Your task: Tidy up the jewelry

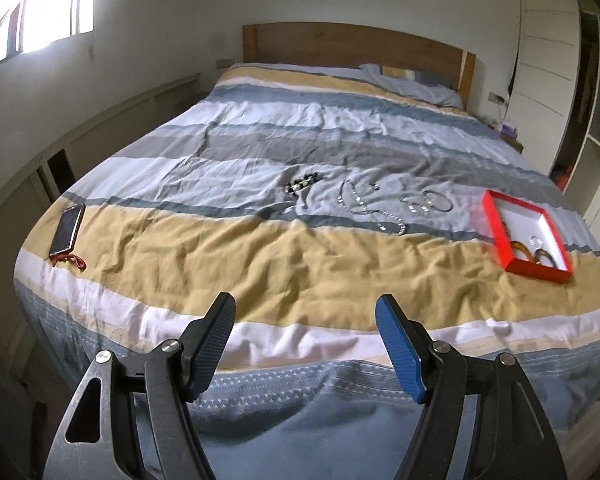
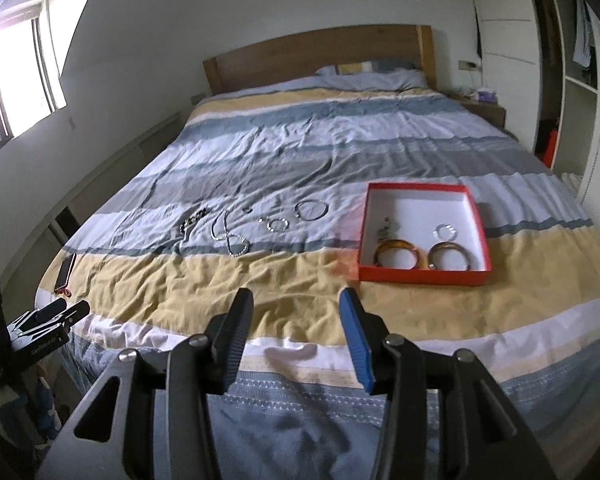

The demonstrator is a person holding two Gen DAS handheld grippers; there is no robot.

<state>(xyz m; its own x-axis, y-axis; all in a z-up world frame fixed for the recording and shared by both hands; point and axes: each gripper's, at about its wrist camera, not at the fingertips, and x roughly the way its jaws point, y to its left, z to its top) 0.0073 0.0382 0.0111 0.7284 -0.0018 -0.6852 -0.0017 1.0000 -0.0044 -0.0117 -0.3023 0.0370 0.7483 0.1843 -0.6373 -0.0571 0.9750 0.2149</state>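
A red box [image 2: 424, 274] with a white inside lies on the striped bed cover; it also shows in the left wrist view [image 1: 496, 224]. In it lie two amber bangles [image 2: 400, 258], a small silver ring bracelet [image 2: 445, 232] and a small charm. Left of the box on the cover lie a thin bangle [image 2: 311, 210], a beaded silver bracelet [image 2: 276, 224], a chain necklace [image 2: 228, 236] and a dark beaded bracelet [image 2: 194, 220]. My left gripper [image 1: 305, 312] and my right gripper [image 2: 296, 304] are both open and empty, held above the foot of the bed.
A phone [image 1: 67, 229] with a red strap lies near the bed's left edge. The left gripper also shows at the lower left of the right wrist view [image 2: 60, 312]. A wooden headboard [image 1: 352, 46], a pillow, a nightstand and a wardrobe stand behind and to the right.
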